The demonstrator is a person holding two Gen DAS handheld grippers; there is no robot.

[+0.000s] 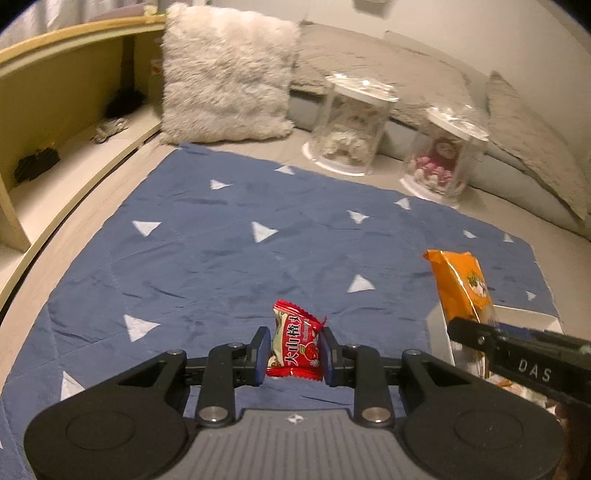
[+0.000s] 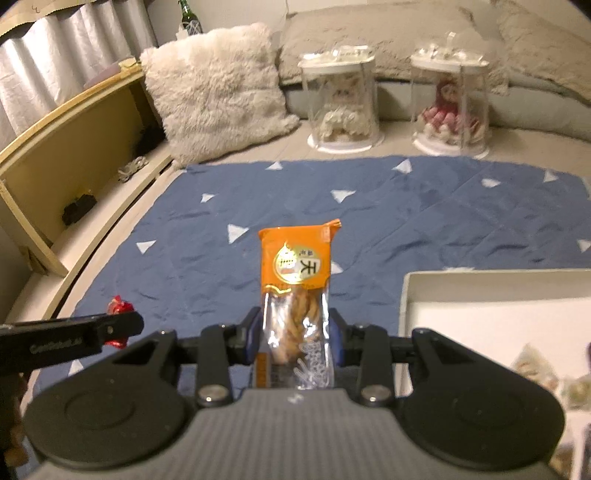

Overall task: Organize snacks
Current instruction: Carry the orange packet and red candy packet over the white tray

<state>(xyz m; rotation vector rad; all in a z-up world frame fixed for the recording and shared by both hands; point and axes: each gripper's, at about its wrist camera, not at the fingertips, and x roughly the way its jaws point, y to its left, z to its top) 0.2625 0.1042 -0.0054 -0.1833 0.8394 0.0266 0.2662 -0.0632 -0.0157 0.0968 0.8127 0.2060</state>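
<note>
My left gripper (image 1: 294,349) is shut on a small red candy packet (image 1: 295,345) with Chinese lettering and holds it above the blue cloth (image 1: 221,258). My right gripper (image 2: 295,334) is shut on a tall orange and clear snack packet (image 2: 297,295) with twisted pastry inside. In the left wrist view the right gripper (image 1: 476,332) and its orange packet (image 1: 461,284) show at the right, above a white box (image 1: 532,317). In the right wrist view the left gripper (image 2: 122,326) shows at the left with the red packet (image 2: 118,306). The white box (image 2: 480,295) holds several snacks at the lower right.
A fluffy white pillow (image 1: 225,74) lies at the back left. Two clear domes with dolls (image 1: 351,125) (image 1: 439,155) stand behind the cloth. A wooden shelf (image 1: 55,122) with small dark items runs along the left. Grey cushions (image 2: 406,33) line the back.
</note>
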